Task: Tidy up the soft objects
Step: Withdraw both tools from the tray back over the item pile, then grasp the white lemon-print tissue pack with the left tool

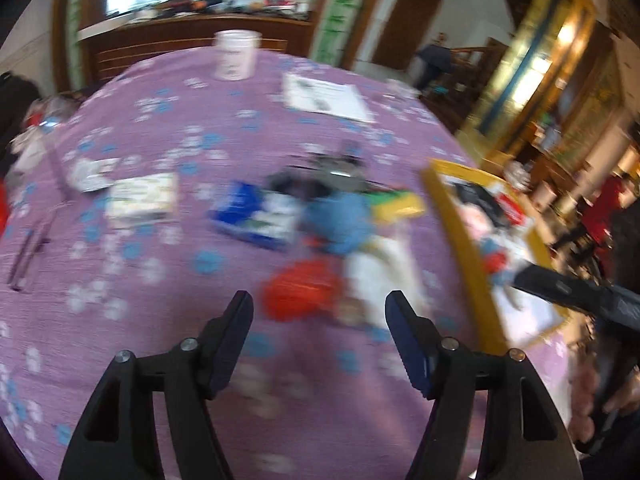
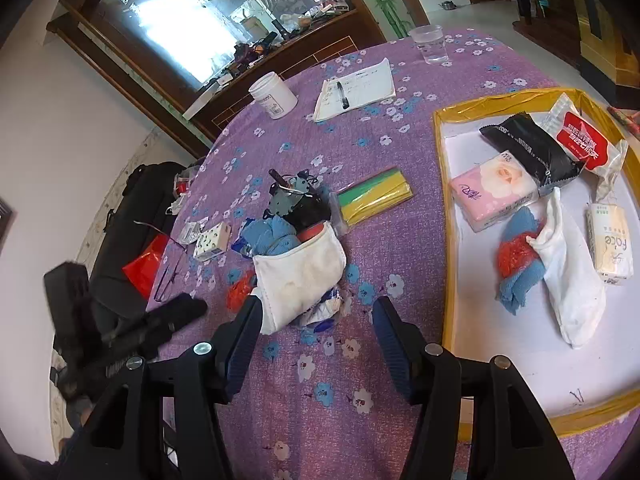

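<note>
the right gripper is empty, fingers apart. the white pouch lies just past its left finger, nearer than to the left gripper, also apart.

A round counter under a purple cloth with blue and white flowers fills the room's middle. Beyond its far edge stands a dark wooden sideboard with a large mirror reflecting bright window light. White walls rise beside it, and a pale floor leads toward a brown door.
</note>
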The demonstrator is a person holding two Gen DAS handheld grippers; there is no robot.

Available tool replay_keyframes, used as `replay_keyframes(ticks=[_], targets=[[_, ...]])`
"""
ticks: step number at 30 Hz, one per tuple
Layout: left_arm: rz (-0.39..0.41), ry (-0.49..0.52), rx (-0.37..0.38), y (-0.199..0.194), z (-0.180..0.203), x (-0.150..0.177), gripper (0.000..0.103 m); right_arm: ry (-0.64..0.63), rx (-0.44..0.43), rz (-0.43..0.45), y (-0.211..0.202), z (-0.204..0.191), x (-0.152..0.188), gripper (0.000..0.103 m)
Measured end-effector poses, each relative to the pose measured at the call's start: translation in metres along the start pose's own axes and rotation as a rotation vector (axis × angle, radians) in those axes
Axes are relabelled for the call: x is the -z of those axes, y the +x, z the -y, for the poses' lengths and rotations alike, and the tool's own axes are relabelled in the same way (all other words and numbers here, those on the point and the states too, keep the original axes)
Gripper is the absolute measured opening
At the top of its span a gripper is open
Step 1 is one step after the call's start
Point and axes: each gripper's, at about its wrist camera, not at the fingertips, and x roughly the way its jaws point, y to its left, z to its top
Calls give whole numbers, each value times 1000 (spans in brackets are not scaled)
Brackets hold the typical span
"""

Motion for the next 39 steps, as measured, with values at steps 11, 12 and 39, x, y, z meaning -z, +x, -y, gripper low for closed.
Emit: replay_keyframes(ticks=[11,12,39], targets=[[-62,41,-153,63,-88,-94,74,40,58,19,-16,19,7,64],[-81,55,-167,73,-92,-101,74,47,67,25,-19,21,7,64],[-151,-152,-100,89,-117,-51,84,12,40,-13,-3,11,11,68]])
